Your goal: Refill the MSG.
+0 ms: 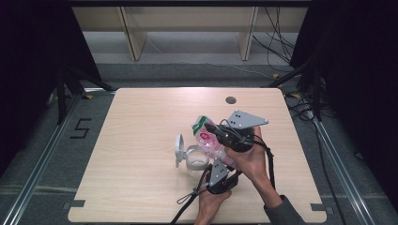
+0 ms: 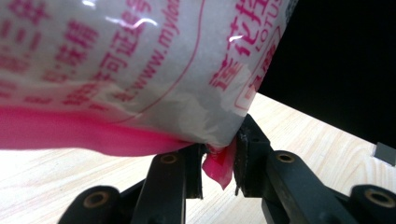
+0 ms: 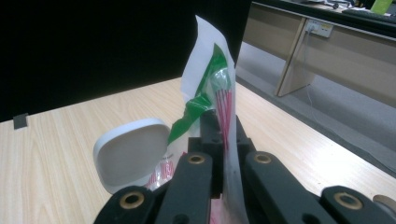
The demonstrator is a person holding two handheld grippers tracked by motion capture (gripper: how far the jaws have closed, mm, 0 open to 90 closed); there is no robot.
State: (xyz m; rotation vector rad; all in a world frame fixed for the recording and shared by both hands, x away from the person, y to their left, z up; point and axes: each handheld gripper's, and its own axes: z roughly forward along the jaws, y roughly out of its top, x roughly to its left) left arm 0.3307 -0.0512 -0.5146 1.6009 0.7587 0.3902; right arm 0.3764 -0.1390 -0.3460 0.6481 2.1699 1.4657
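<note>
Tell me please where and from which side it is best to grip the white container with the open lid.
Probably grip the white container by its round wall, coming from above on the side away from the lid, which stands raised at its left. The bag, pinched by both grippers, hangs over its right, so that side is crowded.

Bare surface (image 1: 141, 117) is left open at the left and far side. Passage near the middle is blocked by the open-lidded white container (image 1: 195, 157) and the raised bag (image 1: 209, 138).

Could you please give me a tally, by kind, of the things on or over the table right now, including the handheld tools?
Plastic bag with pink print: 1
White container with flip lid open: 1
Handheld tools, left tool and right tool, both shut on the bag: 2
Total: 4
</note>
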